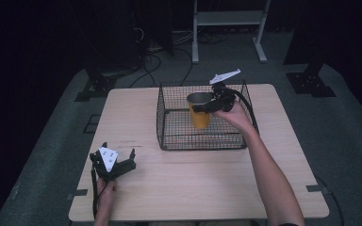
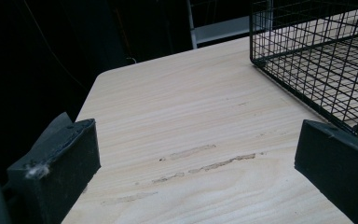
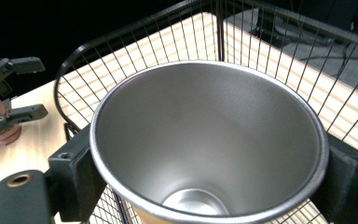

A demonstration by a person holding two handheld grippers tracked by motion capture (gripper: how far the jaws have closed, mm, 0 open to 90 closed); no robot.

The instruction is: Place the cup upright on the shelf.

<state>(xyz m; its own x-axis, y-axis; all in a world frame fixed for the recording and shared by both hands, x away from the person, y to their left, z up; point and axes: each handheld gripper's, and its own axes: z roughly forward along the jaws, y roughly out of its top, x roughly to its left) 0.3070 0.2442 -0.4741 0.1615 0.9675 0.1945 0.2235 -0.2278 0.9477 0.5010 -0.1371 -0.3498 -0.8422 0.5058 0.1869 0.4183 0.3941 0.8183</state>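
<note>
Cup (image 3: 209, 140) gripped inside basket (image 1: 167, 113), rim above walls.

You work in a dim room, and the light falls mostly on the table (image 1: 193, 188) — a pale wooden top with rounded corners and a few faint scuff marks near its left part. Under it lies a grey floor (image 1: 306, 122). Behind the table you see black cables (image 1: 155, 61) running over the floor, and a light metal shelf frame (image 1: 228, 21) on two legs. Dark stand bases (image 1: 311, 82) sit at both sides — the walls behind them are black.
</note>
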